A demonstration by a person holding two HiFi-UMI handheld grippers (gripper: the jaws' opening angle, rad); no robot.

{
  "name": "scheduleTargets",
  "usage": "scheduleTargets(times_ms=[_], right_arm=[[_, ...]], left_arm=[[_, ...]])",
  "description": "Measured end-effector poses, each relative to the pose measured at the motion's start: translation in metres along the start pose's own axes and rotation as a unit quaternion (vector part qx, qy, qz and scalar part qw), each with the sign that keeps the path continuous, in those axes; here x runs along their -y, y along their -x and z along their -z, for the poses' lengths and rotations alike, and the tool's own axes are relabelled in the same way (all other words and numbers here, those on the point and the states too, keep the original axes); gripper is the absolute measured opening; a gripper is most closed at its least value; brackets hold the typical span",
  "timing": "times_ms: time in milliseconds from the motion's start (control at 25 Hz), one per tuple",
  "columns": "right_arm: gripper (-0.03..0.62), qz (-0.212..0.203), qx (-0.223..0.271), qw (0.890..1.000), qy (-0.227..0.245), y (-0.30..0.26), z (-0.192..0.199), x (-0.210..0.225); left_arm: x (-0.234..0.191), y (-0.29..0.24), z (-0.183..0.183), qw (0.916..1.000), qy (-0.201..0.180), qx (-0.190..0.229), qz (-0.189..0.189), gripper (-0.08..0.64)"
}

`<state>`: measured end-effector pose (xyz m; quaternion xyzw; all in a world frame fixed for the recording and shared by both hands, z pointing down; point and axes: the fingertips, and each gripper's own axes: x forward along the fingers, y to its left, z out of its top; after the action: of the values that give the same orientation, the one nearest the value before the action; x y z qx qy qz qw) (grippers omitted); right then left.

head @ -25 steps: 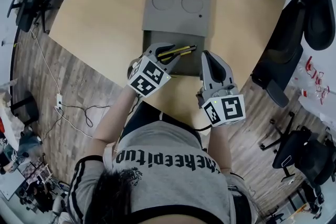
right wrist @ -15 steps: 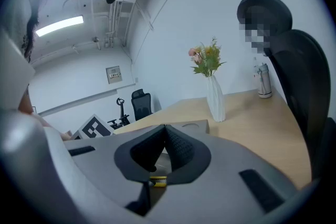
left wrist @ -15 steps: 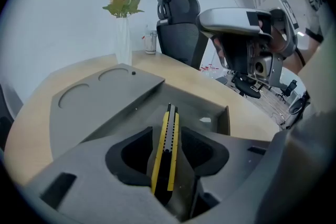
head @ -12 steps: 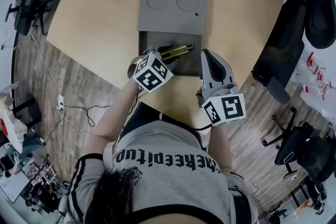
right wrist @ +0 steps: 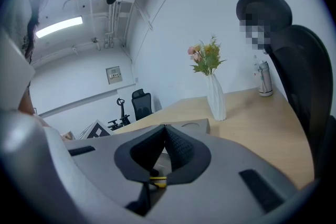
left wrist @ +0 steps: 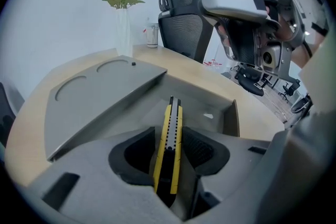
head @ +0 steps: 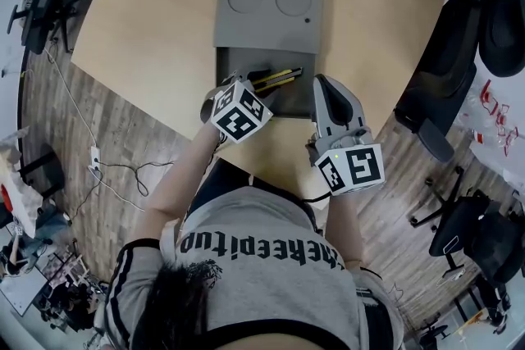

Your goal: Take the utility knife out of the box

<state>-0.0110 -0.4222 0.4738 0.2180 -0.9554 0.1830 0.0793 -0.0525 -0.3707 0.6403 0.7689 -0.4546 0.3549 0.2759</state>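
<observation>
Your left tongs (left wrist: 169, 150) are down in the open grey box (head: 297, 99) on the table (head: 156, 20), and their jaws have just been opening to a wide spread. The yellow-and-black utility knife (left wrist: 169, 128) lies in the box right between the pads, not pinched, its long axis running straight away along the line the tongs point. Your right tongs (right wrist: 165, 134) sit pads-together and empty just beside the box's right edge, so left is nearer; probably close on the handle and lift.

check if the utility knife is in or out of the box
In: the utility knife lies inside the box, between the left gripper's jaws, which have just been opening and don't clamp it.
</observation>
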Motion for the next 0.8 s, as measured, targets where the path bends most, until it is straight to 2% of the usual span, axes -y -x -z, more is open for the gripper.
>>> scheduleTargets(times_ms=[400,600,800], right_arm=[[0.008,0.0,0.005,1.0,0.008,0.005,-0.004,-0.007],[0.008,0.005,0.009,1.0,0.011,0.012,-0.007,-0.01],[0.008,0.008,0.015,1.0,0.018,0.016,-0.008,-0.022]], left_arm=[[0.002,0.004,0.003,0.9997,0.007,0.012,-0.019,0.129],[0.002,0.023,-0.005,0.9976,0.018,0.055,-0.037,0.127],[-0.002,0.052,-0.023,0.9913,0.02,0.114,-0.063,0.127]])
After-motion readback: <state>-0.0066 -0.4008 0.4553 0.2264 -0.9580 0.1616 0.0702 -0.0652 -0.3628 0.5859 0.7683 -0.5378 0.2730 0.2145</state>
